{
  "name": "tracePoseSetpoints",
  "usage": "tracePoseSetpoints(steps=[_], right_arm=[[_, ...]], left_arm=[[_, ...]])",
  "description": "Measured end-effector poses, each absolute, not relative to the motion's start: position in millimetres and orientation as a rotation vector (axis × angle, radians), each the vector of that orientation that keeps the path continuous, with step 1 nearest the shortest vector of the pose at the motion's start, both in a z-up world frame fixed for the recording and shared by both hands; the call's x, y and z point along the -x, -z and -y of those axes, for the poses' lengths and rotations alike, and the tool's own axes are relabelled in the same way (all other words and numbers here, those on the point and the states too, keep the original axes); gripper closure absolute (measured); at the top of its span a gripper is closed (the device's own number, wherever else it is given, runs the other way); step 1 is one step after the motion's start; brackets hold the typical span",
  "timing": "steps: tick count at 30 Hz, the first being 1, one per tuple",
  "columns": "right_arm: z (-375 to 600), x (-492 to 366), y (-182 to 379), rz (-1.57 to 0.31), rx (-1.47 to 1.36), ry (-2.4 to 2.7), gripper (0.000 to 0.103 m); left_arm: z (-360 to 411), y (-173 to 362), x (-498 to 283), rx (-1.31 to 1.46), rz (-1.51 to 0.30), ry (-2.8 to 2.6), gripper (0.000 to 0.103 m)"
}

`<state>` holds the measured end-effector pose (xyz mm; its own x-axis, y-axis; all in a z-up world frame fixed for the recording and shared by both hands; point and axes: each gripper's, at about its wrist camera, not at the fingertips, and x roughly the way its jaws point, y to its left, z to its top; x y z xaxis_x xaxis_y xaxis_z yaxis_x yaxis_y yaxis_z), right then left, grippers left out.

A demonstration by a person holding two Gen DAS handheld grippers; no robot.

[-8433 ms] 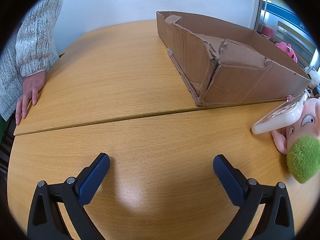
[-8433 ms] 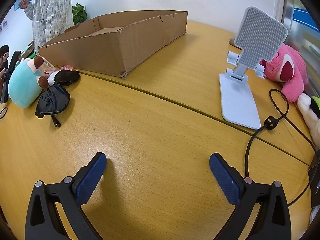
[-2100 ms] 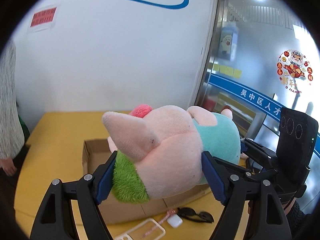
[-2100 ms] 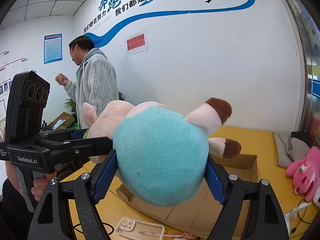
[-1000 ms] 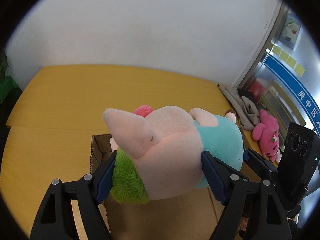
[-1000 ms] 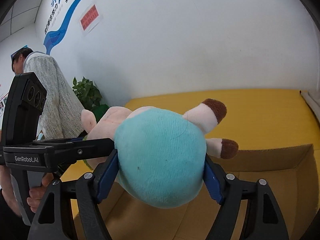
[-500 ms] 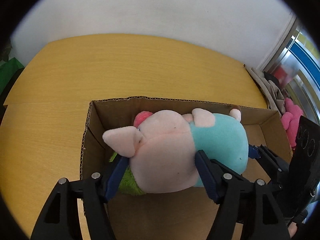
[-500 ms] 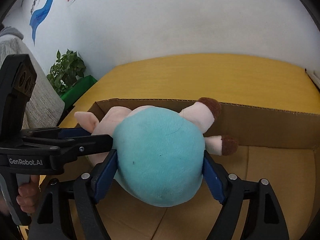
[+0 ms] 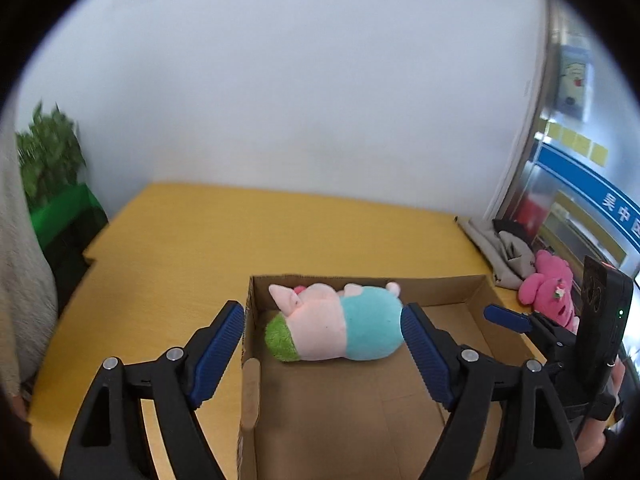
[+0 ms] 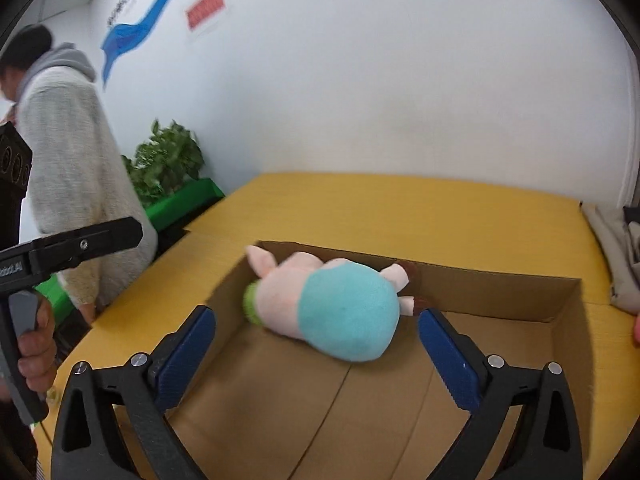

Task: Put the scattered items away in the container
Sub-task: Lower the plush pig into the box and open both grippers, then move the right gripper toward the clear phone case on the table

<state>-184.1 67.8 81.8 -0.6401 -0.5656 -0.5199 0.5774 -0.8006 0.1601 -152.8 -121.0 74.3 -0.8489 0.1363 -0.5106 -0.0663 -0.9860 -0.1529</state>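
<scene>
A pink and teal plush pig [image 9: 336, 330] with a green tuft lies on its side on the floor of the brown cardboard box [image 9: 452, 284], near its far left corner. It also shows in the right wrist view [image 10: 332, 308], inside the box [image 10: 492, 292]. My left gripper [image 9: 322, 350] is open and empty, raised above the box on the near side of the pig. My right gripper [image 10: 316, 346] is open and empty, also above the box; its body shows at the right of the left wrist view [image 9: 560, 340].
The box stands on a yellow wooden table [image 9: 280, 228]. A pink plush toy [image 9: 546, 284] and grey cloth [image 9: 504, 252] lie at the table's right side. A person in a grey sweater [image 10: 68, 184] and a green plant [image 10: 168, 164] stand to the left.
Both grippers have opened and let go of the plush pig, which now lies in the box. Both grippers have lifted up and back from it.
</scene>
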Motion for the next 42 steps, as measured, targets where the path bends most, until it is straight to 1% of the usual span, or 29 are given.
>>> tracePoseSetpoints(steps=[2, 5, 7, 11, 14, 17, 21, 25, 34, 42], right_arm=[[-77.0, 147.4, -89.3, -0.052, -0.706, 2.427, 0.000], [-90.8, 98.4, -89.3, -0.104, -0.707, 2.505, 0.000], [-104.6, 66.6, -87.3, -0.117, -0.721, 2.550, 0.000], [-122.1, 19.5, -84.3, -0.076, -0.727, 2.615, 0.000], [-133.8, -2.7, -83.5, -0.062, -0.740, 2.642, 0.000], [-138.9, -14.9, -85.2, -0.090, -0.738, 2.664, 0.000], [-140.0, -20.6, -82.4, -0.123, -0.741, 2.671, 0.000], [-143.0, -28.9, -79.5, -0.121, -0.741, 2.660, 0.000], [-142.8, -41.1, -73.8, -0.226, -0.732, 2.685, 0.000], [-148.0, -41.9, -62.7, -0.200, -0.752, 2.692, 0.000]], left_arm=[[112.7, -84.3, 118.5, 0.749, 0.186, -2.922, 0.018], [95.0, -84.9, 78.1, 0.698, 0.159, -2.906, 0.017], [79.7, -77.0, 58.7, 0.663, 0.126, -2.890, 0.017], [52.0, -51.0, 29.9, 0.676, 0.042, -2.883, 0.017], [45.7, -40.6, 10.7, 0.686, 0.062, -2.883, 0.017], [45.2, -37.5, -6.8, 0.666, 0.130, -2.902, 0.017], [42.4, -37.2, -23.2, 0.641, 0.129, -2.939, 0.017], [44.8, -35.3, -33.3, 0.647, 0.173, -2.934, 0.017], [37.2, -25.5, -37.6, 0.687, 0.168, -2.928, 0.017], [35.9, -17.3, -38.6, 0.723, 0.140, -2.912, 0.017]])
